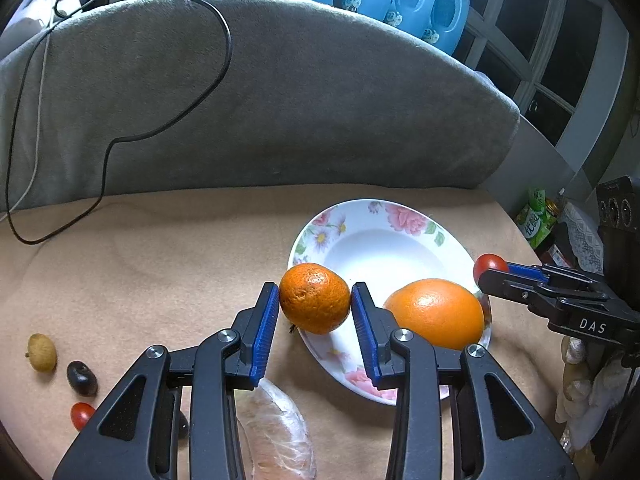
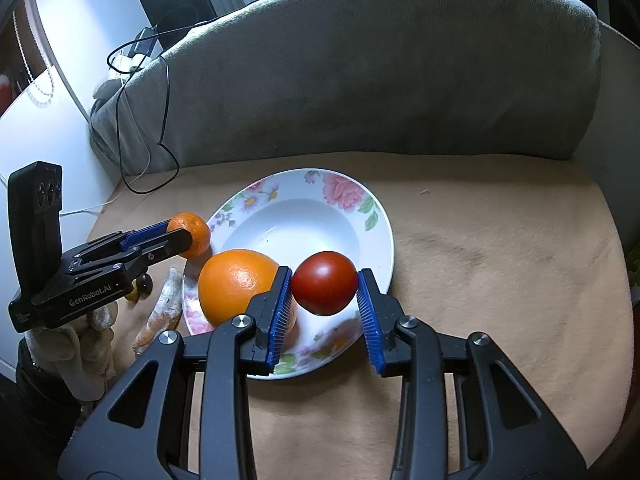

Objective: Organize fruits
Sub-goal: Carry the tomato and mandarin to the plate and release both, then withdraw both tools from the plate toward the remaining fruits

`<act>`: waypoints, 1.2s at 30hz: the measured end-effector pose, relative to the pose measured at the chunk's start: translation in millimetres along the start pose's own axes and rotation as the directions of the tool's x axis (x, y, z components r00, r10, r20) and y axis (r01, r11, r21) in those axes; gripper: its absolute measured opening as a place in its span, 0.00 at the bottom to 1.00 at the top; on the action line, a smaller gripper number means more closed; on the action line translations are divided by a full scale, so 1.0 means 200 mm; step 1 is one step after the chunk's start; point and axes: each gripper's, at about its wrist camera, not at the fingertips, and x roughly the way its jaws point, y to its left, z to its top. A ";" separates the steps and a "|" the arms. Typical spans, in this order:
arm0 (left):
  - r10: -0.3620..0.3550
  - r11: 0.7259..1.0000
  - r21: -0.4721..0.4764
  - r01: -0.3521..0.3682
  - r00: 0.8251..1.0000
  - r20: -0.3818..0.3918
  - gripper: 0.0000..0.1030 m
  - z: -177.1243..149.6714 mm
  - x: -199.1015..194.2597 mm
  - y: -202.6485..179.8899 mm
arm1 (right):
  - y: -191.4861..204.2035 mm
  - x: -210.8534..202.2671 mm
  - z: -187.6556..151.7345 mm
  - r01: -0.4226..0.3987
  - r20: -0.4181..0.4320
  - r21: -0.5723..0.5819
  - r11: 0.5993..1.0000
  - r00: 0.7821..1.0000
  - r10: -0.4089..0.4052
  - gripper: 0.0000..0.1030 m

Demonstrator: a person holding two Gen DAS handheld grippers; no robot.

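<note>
We are holding a tool in each hand over a floral plate (image 2: 376, 216) that is sitting on a tan cloth (image 2: 500, 264) in front of a grey cushion (image 2: 380, 64). Our left tool (image 1: 315, 300) is pinching a small mandarin (image 1: 315, 298) between its blue pads, and the fruit is hanging at the plate's near-left rim. Our right tool (image 2: 324, 284) is pinching a red tomato (image 2: 324, 282), which is hovering above the plate's near side; its shadow is falling on the rim below. A large orange (image 2: 236, 282) is already resting inside the plate, just left of the tomato in the right wrist view and touching the right tool's left finger.

In the left wrist view, a wrapped, peeled citrus segment (image 1: 276, 432) is lying on the cloth just beneath our left tool. Further left, a yellowish oval fruit (image 1: 41, 353), a dark grape (image 1: 82, 378) and a cherry tomato (image 1: 81, 415) are sitting close together, well apart from the plate. A black cable (image 1: 168, 120) is trailing across the cushion.
</note>
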 end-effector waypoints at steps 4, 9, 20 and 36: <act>-0.012 1.000 0.003 0.012 1.000 0.002 0.45 0.00 0.00 0.00 | 0.00 0.00 0.00 -0.002 0.002 0.002 1.000 1.000 0.002 0.34; -0.015 1.000 0.005 0.015 1.000 0.005 0.53 0.00 -0.01 -0.01 | 0.01 -0.03 0.01 0.001 0.036 0.001 1.000 0.999 -0.001 0.71; -0.005 1.000 0.014 0.005 1.000 0.028 0.70 0.01 -0.08 -0.02 | 0.07 -0.08 0.03 0.002 0.068 -0.004 1.000 0.998 -0.001 0.89; 0.051 0.998 -0.024 -0.049 0.997 0.066 0.70 0.00 -0.27 0.11 | 0.25 -0.15 0.02 -0.047 0.084 -0.036 0.998 0.995 0.050 0.89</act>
